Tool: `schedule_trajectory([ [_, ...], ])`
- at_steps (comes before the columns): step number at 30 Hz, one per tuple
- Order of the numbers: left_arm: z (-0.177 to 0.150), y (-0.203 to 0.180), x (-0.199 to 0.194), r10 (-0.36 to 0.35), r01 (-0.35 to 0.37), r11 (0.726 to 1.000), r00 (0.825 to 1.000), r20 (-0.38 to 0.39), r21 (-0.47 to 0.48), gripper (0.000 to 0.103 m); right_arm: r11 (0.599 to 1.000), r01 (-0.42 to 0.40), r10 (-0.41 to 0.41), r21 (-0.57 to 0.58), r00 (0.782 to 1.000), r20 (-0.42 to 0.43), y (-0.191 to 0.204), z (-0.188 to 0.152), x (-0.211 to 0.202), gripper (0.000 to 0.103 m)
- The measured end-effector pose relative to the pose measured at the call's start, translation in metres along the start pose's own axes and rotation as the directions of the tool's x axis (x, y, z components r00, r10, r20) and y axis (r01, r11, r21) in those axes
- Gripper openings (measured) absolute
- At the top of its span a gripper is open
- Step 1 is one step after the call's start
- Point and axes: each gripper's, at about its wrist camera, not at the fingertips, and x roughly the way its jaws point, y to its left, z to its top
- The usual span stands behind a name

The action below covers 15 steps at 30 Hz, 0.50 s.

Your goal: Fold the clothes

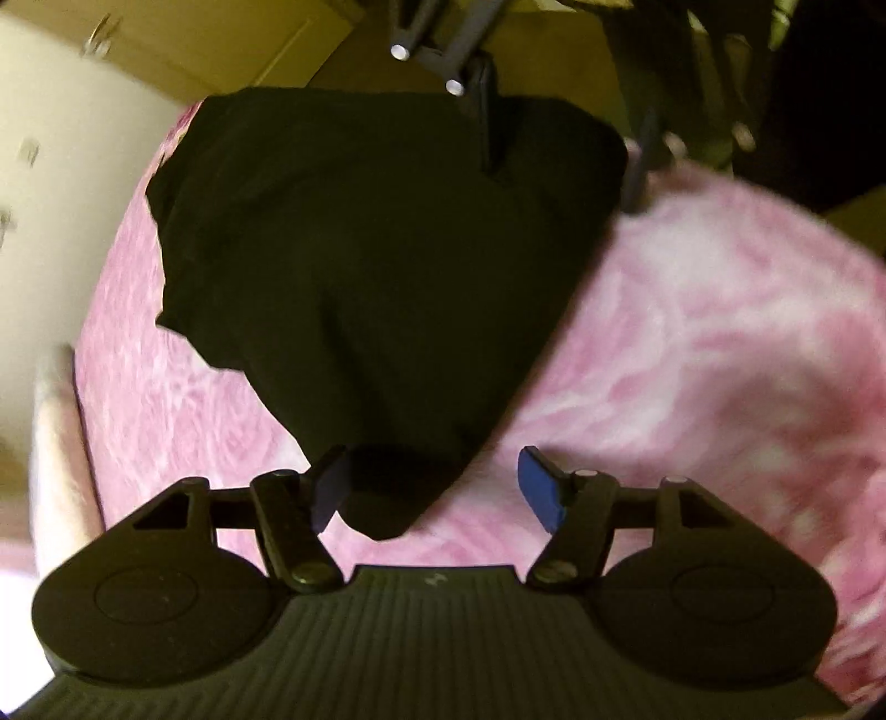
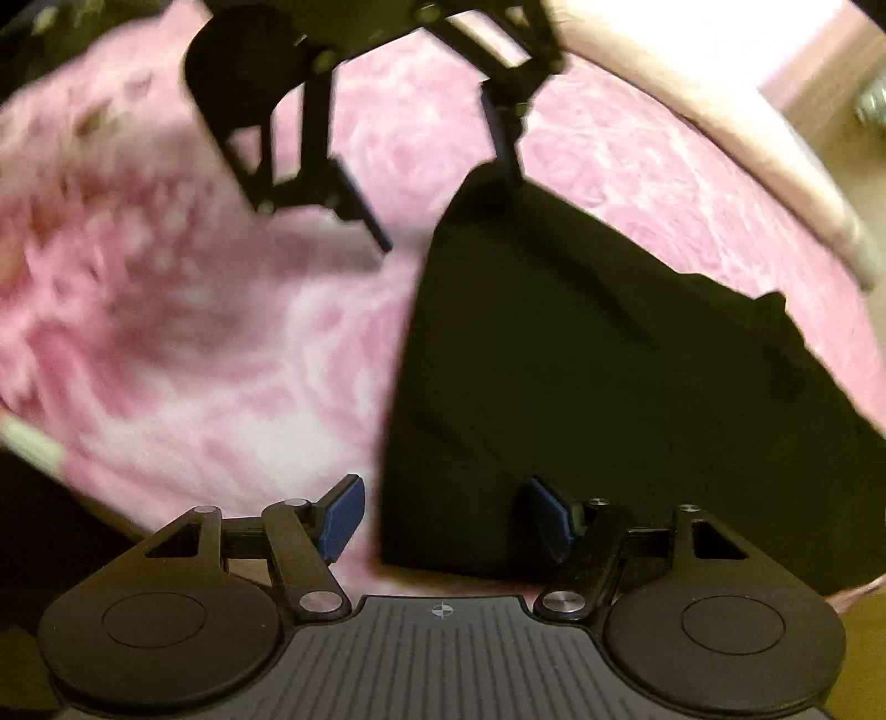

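Observation:
A black garment [image 1: 376,249] lies folded on a pink blanket [image 1: 692,360], tapering to a corner near me. In the left wrist view that corner sits between the blue pads [image 1: 540,493] of my left gripper [image 1: 437,490], which is open; only the left pad touches cloth. The right gripper [image 1: 562,177] stands at the garment's far edge, open, one finger over the cloth. In the right wrist view the black garment [image 2: 609,387] fills the right half, its near edge between the spread fingers of my right gripper [image 2: 446,518]. Opposite hovers the left gripper [image 2: 448,210], open, at the far corner.
The pink fluffy blanket [image 2: 194,343] covers the bed on all sides of the garment. A cream bed edge [image 2: 803,183] runs along one side. Wooden cabinet doors [image 1: 183,44] and a pale wall stand beyond the bed. Dark items [image 1: 803,83] sit at the far right.

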Motion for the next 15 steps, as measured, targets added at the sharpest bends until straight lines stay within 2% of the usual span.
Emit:
schedule_trajectory([
  [2,-0.003,-0.001,0.006,0.026,-0.026,0.998,1.000,0.011,0.064,0.064,1.000,0.003,-0.003,0.011,1.000,0.008,-0.005,-0.009,0.000,0.045],
  [3,-0.003,-0.002,0.008,0.046,-0.048,0.994,0.999,0.018,0.102,0.064,0.999,-0.009,0.009,0.039,1.000,0.015,-0.010,-0.010,-0.003,0.031],
  [4,-0.004,-0.003,0.010,0.066,-0.069,0.988,0.997,0.026,0.138,0.064,0.997,-0.020,0.018,0.073,1.000,0.022,-0.016,-0.011,-0.008,0.027],
  [8,-0.010,-0.006,0.014,0.150,-0.175,0.940,0.983,0.107,0.293,0.066,0.969,-0.080,0.071,0.233,0.996,0.048,-0.043,-0.010,-0.030,0.022],
  [11,-0.013,-0.006,0.015,0.126,-0.157,0.939,0.985,0.117,0.305,0.065,0.952,-0.105,0.092,0.286,0.994,0.058,-0.055,-0.008,-0.042,0.020],
  [12,-0.014,-0.005,0.015,0.118,-0.150,0.939,0.986,0.121,0.309,0.060,0.948,-0.110,0.097,0.297,0.993,0.061,-0.057,-0.005,-0.045,0.020],
  [13,-0.015,-0.005,0.016,0.110,-0.144,0.939,0.986,0.124,0.313,0.046,0.947,-0.113,0.098,0.301,0.993,0.062,-0.057,-0.003,-0.047,0.020],
  [15,-0.017,-0.005,0.016,0.094,-0.132,0.938,0.987,0.130,0.321,0.035,0.952,-0.109,0.095,0.285,0.994,0.062,-0.058,-0.002,-0.050,0.020],
])
